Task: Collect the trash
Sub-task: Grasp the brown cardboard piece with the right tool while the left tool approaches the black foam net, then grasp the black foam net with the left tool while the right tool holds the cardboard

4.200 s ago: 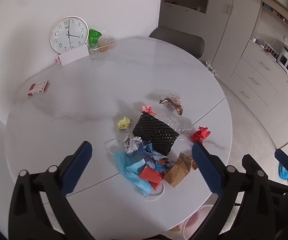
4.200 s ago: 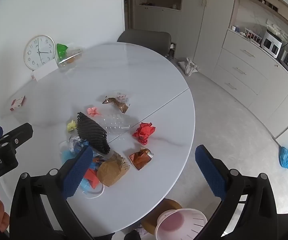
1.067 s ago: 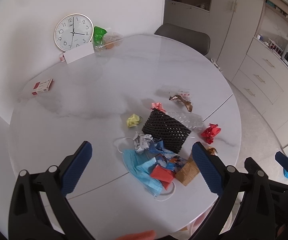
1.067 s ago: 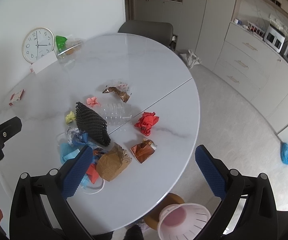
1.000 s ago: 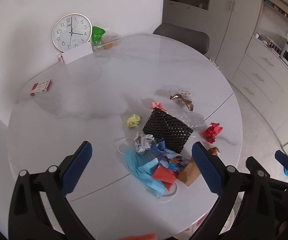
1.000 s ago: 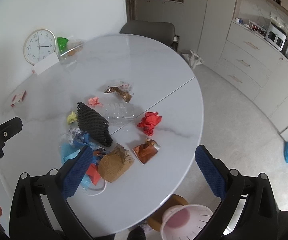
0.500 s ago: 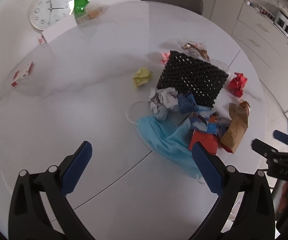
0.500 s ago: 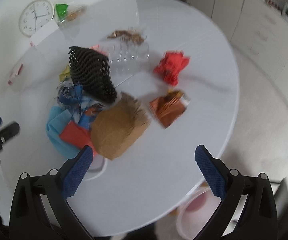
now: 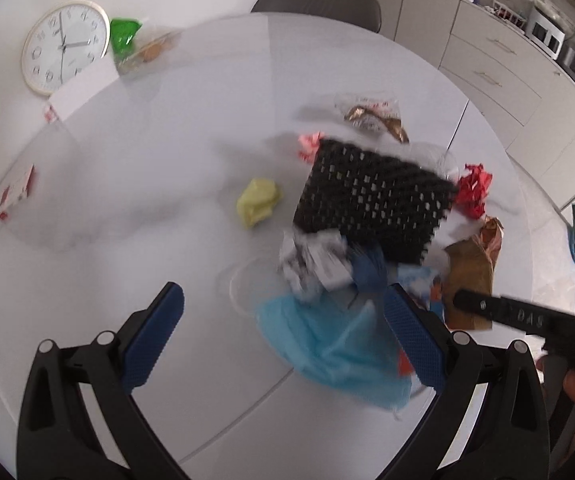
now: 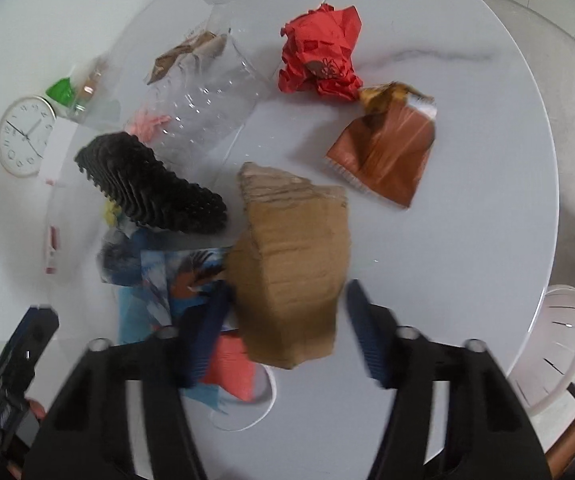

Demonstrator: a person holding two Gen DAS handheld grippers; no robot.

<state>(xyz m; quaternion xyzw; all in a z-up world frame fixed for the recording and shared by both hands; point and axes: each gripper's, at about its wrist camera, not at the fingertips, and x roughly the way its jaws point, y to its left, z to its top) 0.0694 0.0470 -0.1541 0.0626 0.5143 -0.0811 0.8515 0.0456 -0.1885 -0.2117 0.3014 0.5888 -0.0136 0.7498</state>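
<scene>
A pile of trash is lying on the round white table (image 10: 467,240), and the right gripper (image 10: 283,328) is being held low over its near edge with the jaws spread, straddling the torn piece of brown cardboard (image 10: 291,264). Nothing is being gripped yet; whether the pads are touching the cardboard cannot be told through the blur. The left gripper (image 9: 283,340) is being held wide apart and empty above the blue face mask (image 9: 335,348), which is lying beside a crumpled grey paper (image 9: 311,256) and the black mesh sheet (image 9: 367,208).

The cardboard is being treated, by the look of it, as the first piece to be collected. It is resting partly on a red scrap (image 10: 231,364) and colourful paper (image 10: 179,276), so these could be pinched along with it or dragged off the table edge when it is lifted. The piece is broad and bent, and a grip on one edge could let it swing and slip. The pink basket (image 10: 551,348) is standing below the table rim to the right, so a loose hold could end with the cardboard dropped on the floor beside it. The red paper ball (image 10: 319,56) and the brown foil wrapper (image 10: 387,156) are lying well apart from the jaws and are less likely to be disturbed.
</scene>
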